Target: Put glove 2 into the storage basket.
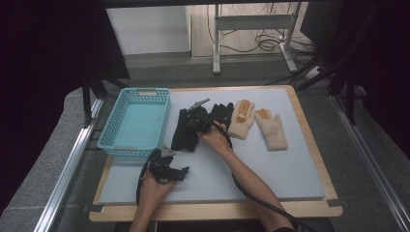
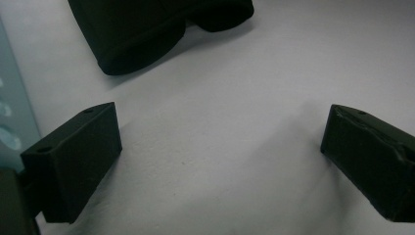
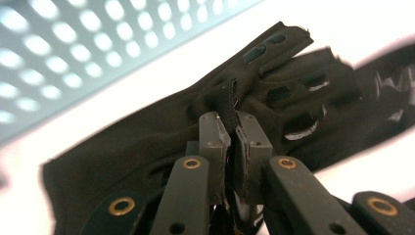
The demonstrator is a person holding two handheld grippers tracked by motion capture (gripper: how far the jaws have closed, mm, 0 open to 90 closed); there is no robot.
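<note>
Fabric of the black glove (image 3: 205, 122) was caught between the pressed-together jaws of my right tool (image 3: 234, 139), a small fold of it standing up at the pinch. That glove lay on the grey pad of the bench (image 1: 270, 169), just beside the blue basket (image 1: 137, 121), with a second black glove (image 1: 221, 113) near it and two cream gloves (image 1: 256, 123) farther to the right. My left tool (image 1: 167, 169) hung low over bare pad near the basket's front corner, its jaws spread wide and gripping nothing; in the left gripper view the cuff of the black glove (image 2: 137, 39) lay ahead of them. I judged the step to be the pick-up: grip made, lift not yet begun. The next move would call for raising the glove clear of its neighbour and carrying it left over the basket's rim (image 1: 167, 116) before letting go. A thin pinch could slip.
</note>
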